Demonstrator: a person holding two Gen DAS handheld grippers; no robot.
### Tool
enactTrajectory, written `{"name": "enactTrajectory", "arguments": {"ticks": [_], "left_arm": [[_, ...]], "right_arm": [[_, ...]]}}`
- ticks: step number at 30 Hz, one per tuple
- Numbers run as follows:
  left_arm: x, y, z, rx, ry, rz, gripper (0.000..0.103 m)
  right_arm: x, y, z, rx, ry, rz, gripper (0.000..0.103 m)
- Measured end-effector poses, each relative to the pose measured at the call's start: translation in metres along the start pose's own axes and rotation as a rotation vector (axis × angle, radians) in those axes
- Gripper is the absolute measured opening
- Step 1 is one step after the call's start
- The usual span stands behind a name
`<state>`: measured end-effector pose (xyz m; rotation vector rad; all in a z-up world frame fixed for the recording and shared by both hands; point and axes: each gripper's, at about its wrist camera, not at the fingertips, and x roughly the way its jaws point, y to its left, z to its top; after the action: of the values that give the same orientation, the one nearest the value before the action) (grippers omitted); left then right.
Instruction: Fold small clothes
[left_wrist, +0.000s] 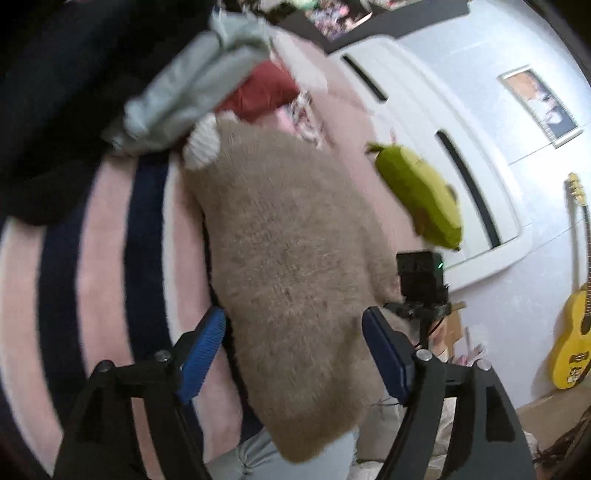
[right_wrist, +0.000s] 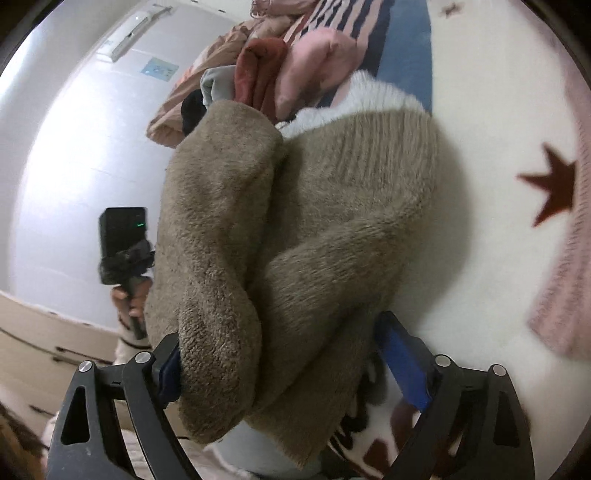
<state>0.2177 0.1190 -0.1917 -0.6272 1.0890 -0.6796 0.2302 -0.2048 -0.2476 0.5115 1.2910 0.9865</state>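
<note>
Fuzzy tan garment (right_wrist: 295, 236) hiding right gripper (right_wrist: 291, 373) fingers (right_wrist: 404, 360), grasp unclear

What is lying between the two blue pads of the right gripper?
In the right wrist view, the fuzzy brown knitted garment fills the gap of the right gripper, bunched in thick folds.

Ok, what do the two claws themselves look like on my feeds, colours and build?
Both look alike. The left claw has black angular frame arms with triangular cut-outs, silver pivot bolts and ribbed blue finger pads. The right claw shows the same black frame, silver bolts and blue pads. No cables or markings are visible.
</note>
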Motion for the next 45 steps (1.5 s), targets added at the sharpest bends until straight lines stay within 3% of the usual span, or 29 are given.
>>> {"name": "enactTrajectory", "arguments": {"ticks": [2, 4, 10, 13, 20, 29, 33, 34, 35, 36, 37, 38, 39, 40, 43, 45], "left_arm": [[0.012, 0.000, 0.005, -0.011, -0.013, 0.019, 0.072], [0.017, -0.001, 0.006, -0.016, -0.024, 0.006, 0.062], [0.005, -0.009, -0.001, -0.002, -0.080, 0.045, 0.038], [-0.009, -0.011, -0.007, 0.012, -0.105, 0.042, 0.032], [-0.057, 0.004, -0.015, 0.009, -0.153, 0.085, 0.031], [-0.167, 0.042, -0.040, 0.019, -0.261, 0.189, 0.031], [-0.205, 0.062, -0.054, 0.003, -0.312, 0.199, 0.023], [-0.212, 0.064, -0.057, 0.008, -0.326, 0.159, 0.005], [-0.223, 0.067, -0.061, 0.025, -0.341, 0.084, 0.005], [-0.224, 0.063, -0.062, 0.040, -0.350, 0.100, 0.006], [-0.226, 0.063, -0.064, 0.058, -0.344, 0.152, 0.015], [-0.223, 0.066, -0.065, 0.064, -0.325, 0.204, 0.026], [-0.221, 0.074, -0.065, 0.053, -0.313, 0.226, 0.053], [-0.217, 0.082, -0.065, 0.033, -0.304, 0.244, 0.067], [-0.206, 0.118, -0.063, -0.043, -0.261, 0.271, 0.067], [-0.200, 0.139, -0.062, -0.100, -0.265, 0.187, 0.073]], "right_arm": [[0.002, -0.003, 0.001, -0.018, -0.007, 0.021, 0.084], [0.003, -0.006, 0.002, -0.019, -0.015, 0.048, 0.069], [0.005, -0.014, -0.001, 0.001, -0.037, 0.119, 0.052], [0.004, -0.004, -0.006, -0.027, -0.072, 0.138, 0.050], [0.039, 0.033, 0.010, -0.098, -0.070, 0.138, 0.049], [0.141, 0.137, 0.046, -0.286, 0.067, 0.128, 0.048], [0.182, 0.183, 0.050, -0.405, 0.112, 0.104, 0.048], [0.192, 0.195, 0.049, -0.454, 0.121, 0.084, 0.048], [0.196, 0.198, 0.049, -0.499, 0.133, 0.068, 0.048], [0.201, 0.202, 0.045, -0.526, 0.147, 0.044, 0.048], [0.202, 0.201, 0.043, -0.521, 0.156, 0.012, 0.048], [0.200, 0.198, 0.042, -0.506, 0.158, 0.007, 0.048], [0.192, 0.190, 0.043, -0.470, 0.159, 0.010, 0.048], [0.185, 0.179, 0.045, -0.430, 0.166, -0.003, 0.048], [0.168, 0.157, 0.041, -0.374, 0.185, -0.046, 0.046], [0.159, 0.137, 0.035, -0.340, 0.211, -0.068, 0.046]]}}
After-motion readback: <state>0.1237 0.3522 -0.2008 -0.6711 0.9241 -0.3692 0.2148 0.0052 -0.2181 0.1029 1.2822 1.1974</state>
